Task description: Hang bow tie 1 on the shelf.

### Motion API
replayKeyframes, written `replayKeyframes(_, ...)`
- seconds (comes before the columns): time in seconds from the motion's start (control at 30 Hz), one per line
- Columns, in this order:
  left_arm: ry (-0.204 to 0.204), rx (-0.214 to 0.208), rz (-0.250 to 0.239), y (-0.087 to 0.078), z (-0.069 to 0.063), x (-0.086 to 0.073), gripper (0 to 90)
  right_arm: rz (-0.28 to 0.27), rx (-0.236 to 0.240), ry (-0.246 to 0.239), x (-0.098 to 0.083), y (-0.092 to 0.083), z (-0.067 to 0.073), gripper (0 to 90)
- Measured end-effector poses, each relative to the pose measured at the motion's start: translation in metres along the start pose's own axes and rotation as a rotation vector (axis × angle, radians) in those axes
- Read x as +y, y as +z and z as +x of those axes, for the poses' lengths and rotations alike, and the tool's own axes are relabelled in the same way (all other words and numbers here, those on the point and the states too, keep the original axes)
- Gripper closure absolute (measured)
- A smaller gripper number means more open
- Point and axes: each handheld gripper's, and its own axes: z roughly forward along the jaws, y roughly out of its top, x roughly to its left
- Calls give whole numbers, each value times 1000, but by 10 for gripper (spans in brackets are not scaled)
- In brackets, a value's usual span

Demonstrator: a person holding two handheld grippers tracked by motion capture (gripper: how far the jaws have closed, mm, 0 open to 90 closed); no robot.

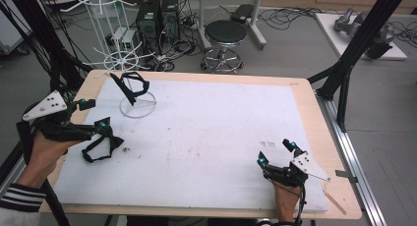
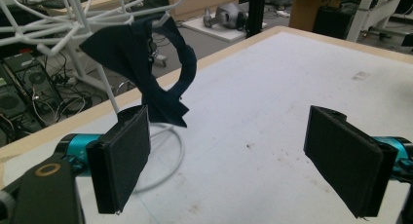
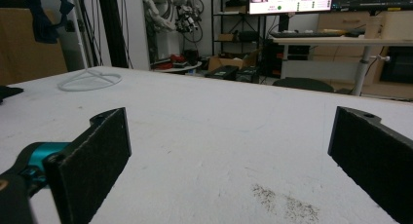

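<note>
A dark blue fabric band (image 1: 131,87) hangs from a low arm of the white wire rack (image 1: 138,109) at the table's back left. The left gripper view shows the same band (image 2: 146,63) draped just beyond my jaws. A second dark band (image 1: 101,146) lies flat on the white table cover, close under the nearer jaw of my left gripper (image 1: 94,114). That gripper (image 2: 234,160) is open, nothing between its pads. My right gripper (image 1: 275,153) rests low at the front right, open and holding nothing (image 3: 229,160).
The rack's ring base (image 2: 170,156) sits on the white cover (image 1: 211,137), and its ring base (image 3: 90,80) is far off in the right gripper view. A faint dirty smudge (image 3: 287,204) marks the cover. A stool (image 1: 225,34), computers and cables stand beyond the table's far edge.
</note>
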Motion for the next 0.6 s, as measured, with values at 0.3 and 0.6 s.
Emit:
replayKeyframes(0.3, -2, -6, 5, -6, 3, -8, 171, -2, 1, -3, 0, 0, 0, 11)
replayKeyframes(0.6, -3, -16, 4, -5, -1, -16, 171, -5, -1, -7, 0, 0, 0, 11)
